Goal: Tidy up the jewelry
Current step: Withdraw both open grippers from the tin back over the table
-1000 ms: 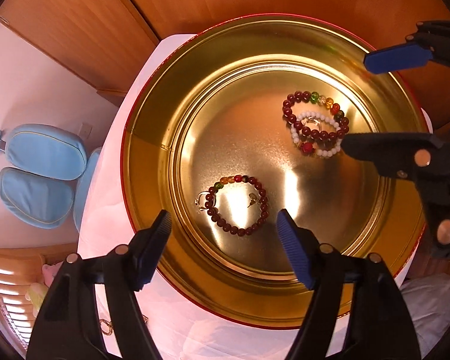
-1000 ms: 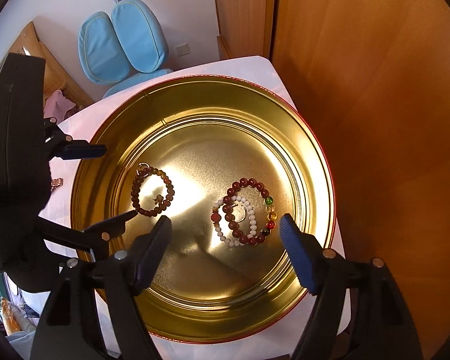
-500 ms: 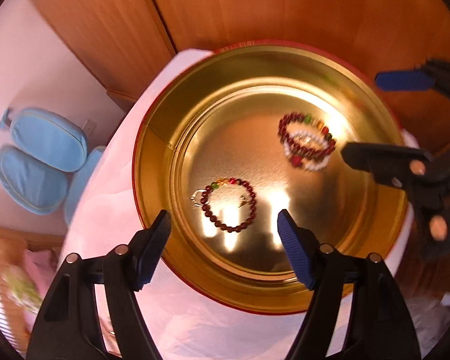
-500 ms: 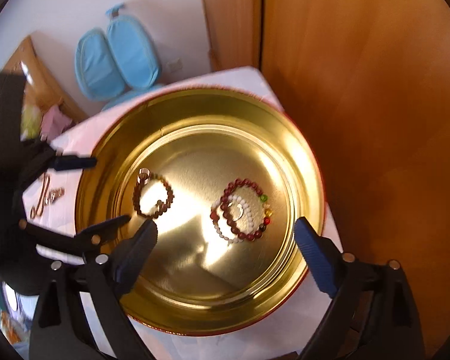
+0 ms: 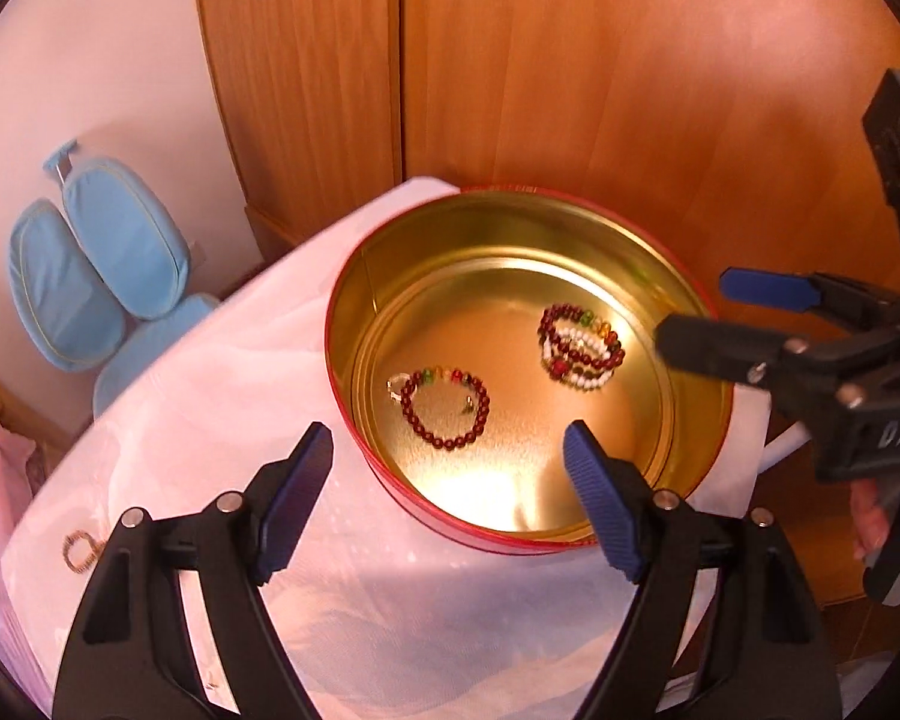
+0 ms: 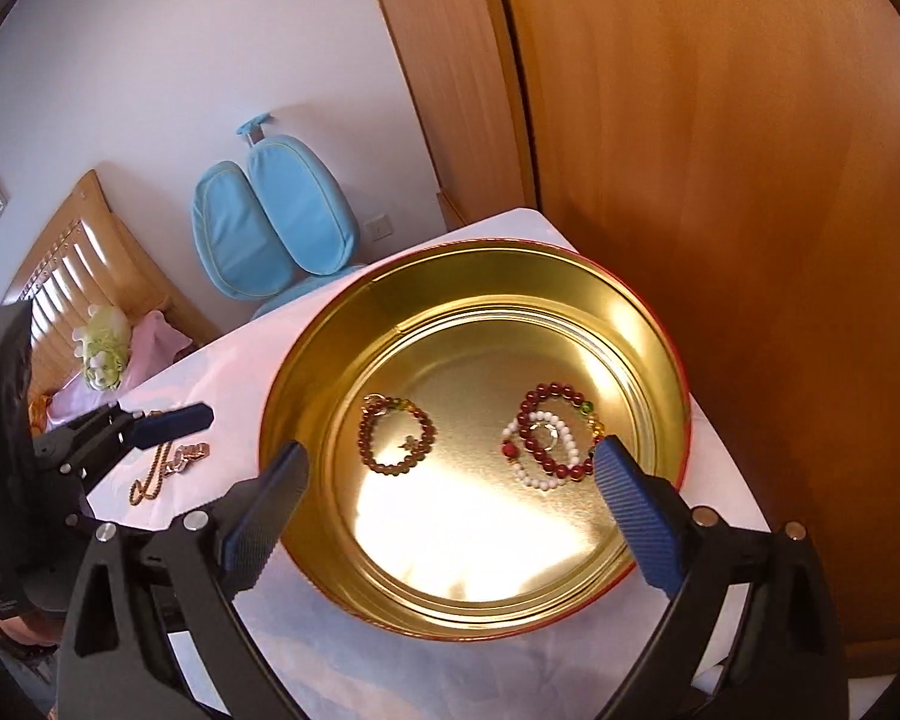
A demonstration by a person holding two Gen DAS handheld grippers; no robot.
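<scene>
A round gold tin (image 5: pixel 354 324) (image 6: pixel 306 372) with a red outside stands on a white cloth. In it lie a dark red bead bracelet (image 5: pixel 445 407) (image 6: pixel 397 437) and, to its right, a red bracelet overlapping a white bead bracelet (image 5: pixel 581 354) (image 6: pixel 549 443). My left gripper (image 5: pixel 447 495) is open and empty, above the tin's near-left rim. My right gripper (image 6: pixel 450 510) is open and empty above the tin's near edge. It also shows at the right in the left wrist view (image 5: pixel 708 324). A gold chain (image 6: pixel 165 468) lies on the cloth left of the tin. A small beaded ring (image 5: pixel 81 549) lies at the cloth's left.
A wooden wardrobe (image 5: pixel 570 90) (image 6: pixel 720 150) stands right behind the tin. A blue padded chair (image 5: pixel 90 276) (image 6: pixel 276 228) is at the back left. A wooden bed headboard with a pink cloth and a soft toy (image 6: pixel 105 348) is at the far left.
Both grippers have drawn back and up from the tin, so it looks smaller and more of the cloth and room shows. The jewelry in the tin has not moved.
</scene>
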